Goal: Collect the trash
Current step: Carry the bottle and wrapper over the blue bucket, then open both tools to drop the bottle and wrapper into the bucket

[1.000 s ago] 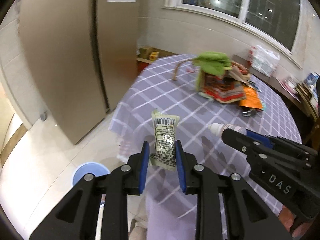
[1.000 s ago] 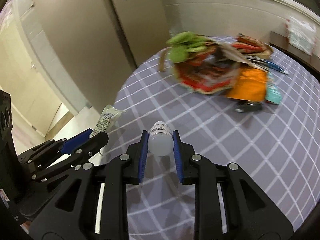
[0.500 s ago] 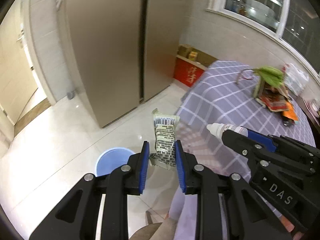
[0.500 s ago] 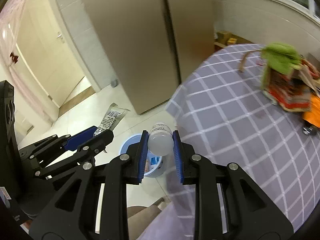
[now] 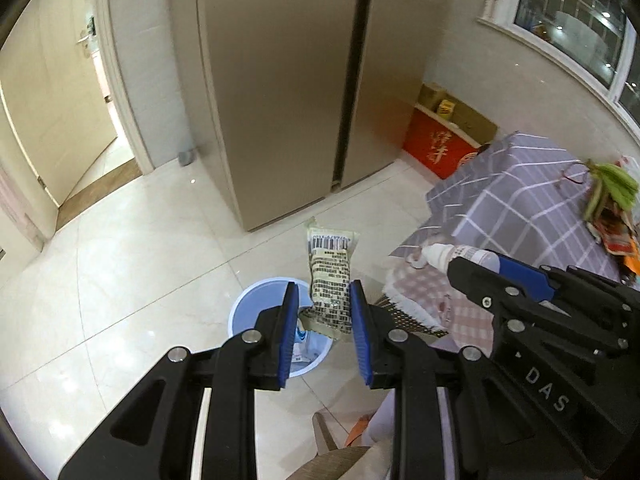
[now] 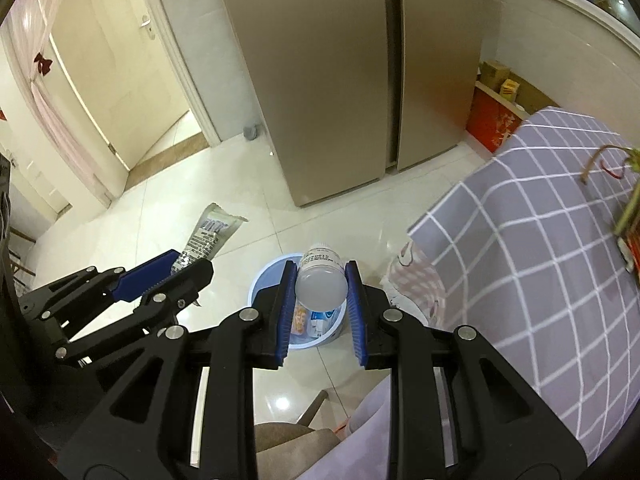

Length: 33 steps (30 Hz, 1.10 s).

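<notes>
— What have you got in your fingers?

— My left gripper (image 5: 324, 312) is clamped on a snack wrapper (image 5: 331, 276); my right gripper (image 6: 320, 300) pinches a small white bottle (image 6: 321, 282).

— And below them?

— A blue bin (image 6: 296, 340) on the pale tiled floor (image 5: 132, 264), already holding packets. Beyond stand the checked tablecloth (image 6: 532, 264) and the fridge (image 5: 288, 80).
</notes>
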{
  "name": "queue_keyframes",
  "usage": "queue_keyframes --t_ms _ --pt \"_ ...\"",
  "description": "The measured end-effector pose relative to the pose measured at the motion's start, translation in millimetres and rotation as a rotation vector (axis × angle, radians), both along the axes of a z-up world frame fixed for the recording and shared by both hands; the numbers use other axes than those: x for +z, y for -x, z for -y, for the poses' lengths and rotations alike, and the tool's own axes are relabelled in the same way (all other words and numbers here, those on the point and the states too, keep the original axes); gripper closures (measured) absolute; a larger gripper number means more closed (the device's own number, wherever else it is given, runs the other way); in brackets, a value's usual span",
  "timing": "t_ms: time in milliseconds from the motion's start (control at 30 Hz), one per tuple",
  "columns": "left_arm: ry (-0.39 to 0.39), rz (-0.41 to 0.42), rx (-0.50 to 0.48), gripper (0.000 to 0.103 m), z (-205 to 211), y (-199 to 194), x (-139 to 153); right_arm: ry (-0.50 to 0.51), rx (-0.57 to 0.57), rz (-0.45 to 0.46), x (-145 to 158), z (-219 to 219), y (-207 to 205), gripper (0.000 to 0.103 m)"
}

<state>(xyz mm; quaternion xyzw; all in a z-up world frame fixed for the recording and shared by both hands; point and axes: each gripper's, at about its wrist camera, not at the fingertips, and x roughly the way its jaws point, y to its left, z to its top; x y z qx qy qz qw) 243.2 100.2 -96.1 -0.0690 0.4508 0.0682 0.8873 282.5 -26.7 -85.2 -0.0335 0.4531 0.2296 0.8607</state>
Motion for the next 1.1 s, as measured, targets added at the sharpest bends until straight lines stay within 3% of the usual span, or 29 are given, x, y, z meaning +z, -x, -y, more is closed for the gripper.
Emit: queue_keyframes --t_ms 133,167,233,567,833,867,900,933,967,1100 --pt "0.007 -0.023 0.039 0.073 -15 -9 -10 0.012 0.005 -0.022 -7 -13 -11 0.078" --pt "0.008 -0.032 0.045 0.059 -19 -12 -14 0.017 0.007 -0.025 -9 -14 -13 0.078" --pt "0.002 -0.038 0.066 0.049 -24 -17 -19 0.022 0.012 -0.038 -14 -19 -19 0.078" --pt "0.016 -0.109 0.142 0.049 -55 -2 -43 0.071 0.032 -0.12 -47 -35 -22 0.078" --pt "0.001 -0.119 0.206 0.049 -79 16 -43 0.066 0.112 -0.165 -57 -64 -24 0.078" --pt "-0.001 -0.117 0.215 0.049 -82 18 -41 0.04 0.125 -0.172 -55 -65 -25 0.075" --pt "-0.005 -0.115 0.221 0.049 -84 19 -40 0.018 0.126 -0.18 -55 -65 -25 0.048" --pt "-0.007 -0.113 0.226 0.049 -85 20 -39 -0.007 0.119 -0.184 -53 -65 -26 0.032" --pt "-0.009 -0.109 0.233 0.049 -87 22 -37 -0.016 0.108 -0.165 -51 -64 -27 0.027" --pt "0.016 -0.096 0.235 0.049 -89 26 -33 0.037 0.133 -0.118 -48 -67 -23 0.027"
